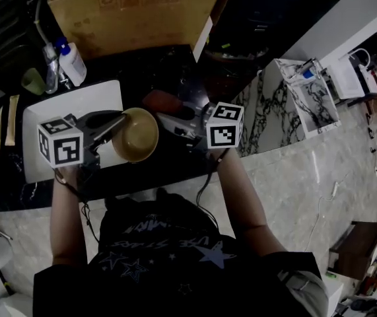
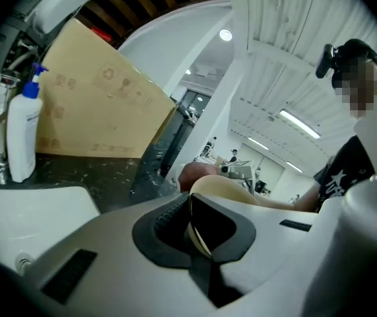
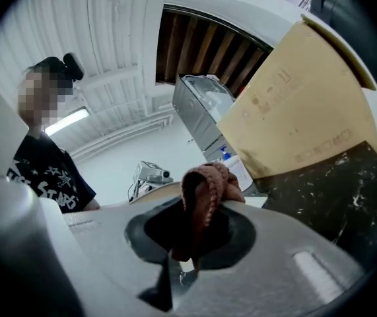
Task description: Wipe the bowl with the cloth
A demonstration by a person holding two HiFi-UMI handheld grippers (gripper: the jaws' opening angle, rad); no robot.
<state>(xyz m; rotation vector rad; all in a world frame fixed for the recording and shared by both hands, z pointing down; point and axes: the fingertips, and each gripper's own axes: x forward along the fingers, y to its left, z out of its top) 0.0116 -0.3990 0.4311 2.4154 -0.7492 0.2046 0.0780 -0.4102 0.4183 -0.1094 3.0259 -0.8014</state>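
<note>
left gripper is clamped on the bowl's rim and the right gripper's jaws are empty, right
Not quite. The right gripper is not empty: the right gripper view shows its jaws shut on the reddish cloth. The left gripper does clamp the rim of the bowl.

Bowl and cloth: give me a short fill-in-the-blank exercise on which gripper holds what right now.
1. The left gripper is shut on the rim of the tan ____.
2. The right gripper is shut on a bunched reddish ____.
3. In the head view, the flat tray below the left gripper is coloured ____.

Missing words: bowl; cloth; white.
</note>
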